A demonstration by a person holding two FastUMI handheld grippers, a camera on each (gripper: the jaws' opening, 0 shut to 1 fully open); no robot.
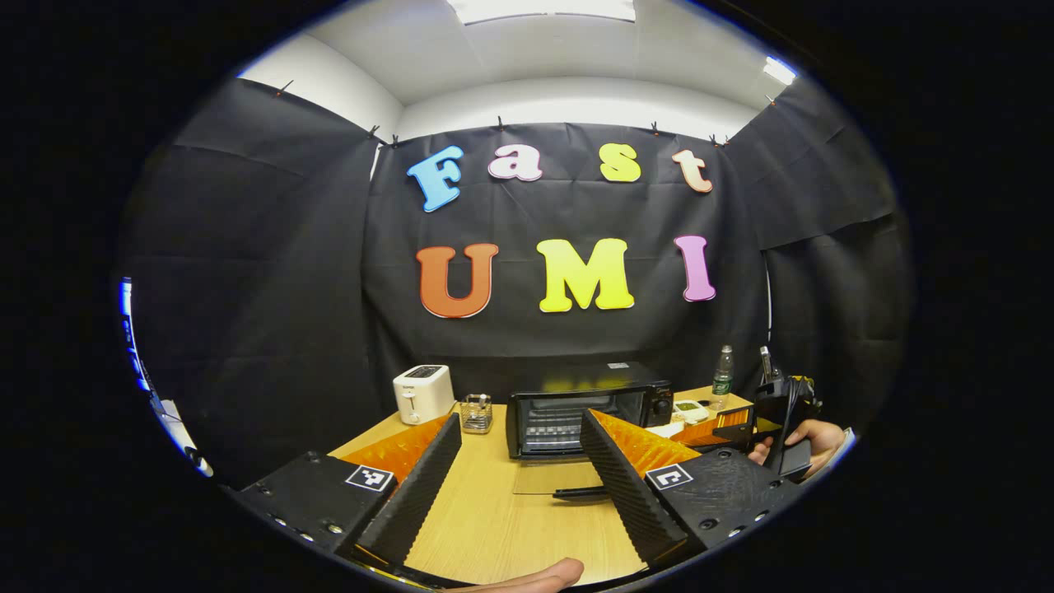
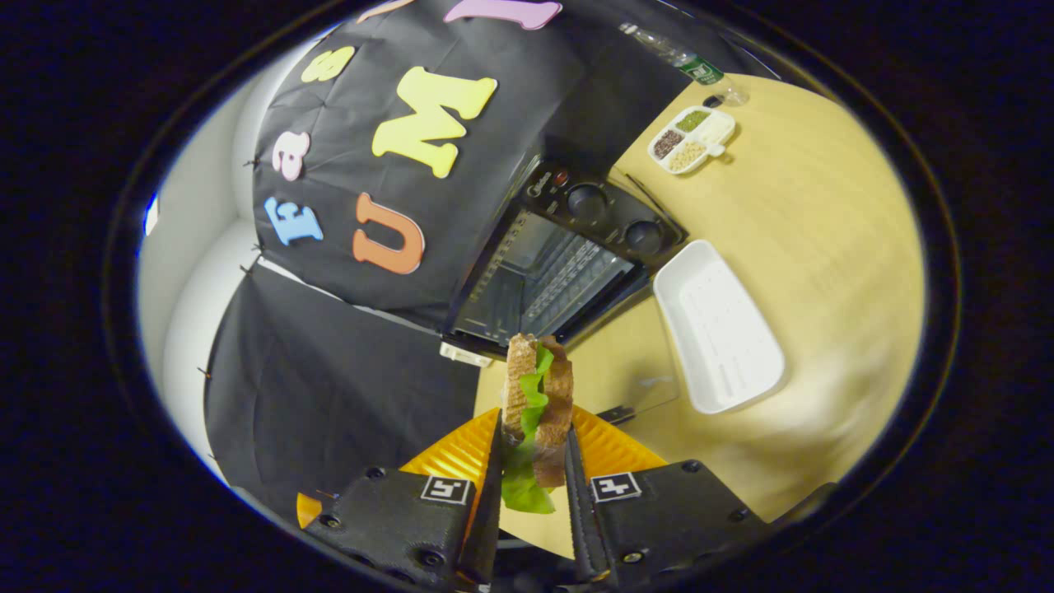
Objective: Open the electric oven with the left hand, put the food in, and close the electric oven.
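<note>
Right gripper view, near to far: your right gripper (image 2: 533, 461) is clamped on the sandwich (image 2: 537, 395), both fingers pressing its bread, lettuce hanging out below. Beyond it, the oven (image 2: 568, 255) stands with its glass door (image 2: 634, 362) dropped flat onto the table (image 2: 823, 247), rack exposed. A white tray (image 2: 716, 325) lies just beside the oven; farther off, a divided dish (image 2: 690, 138) and a bottle (image 2: 683, 58).

Left gripper view: your left gripper (image 1: 515, 478) is spread wide, holding nothing, well back from the oven (image 1: 589, 408). A toaster (image 1: 423, 393) and a small glass holder (image 1: 477, 413) sit behind.

Status: opening looks done. Still ahead of you: sandwich onto the rack, door shut.
</note>
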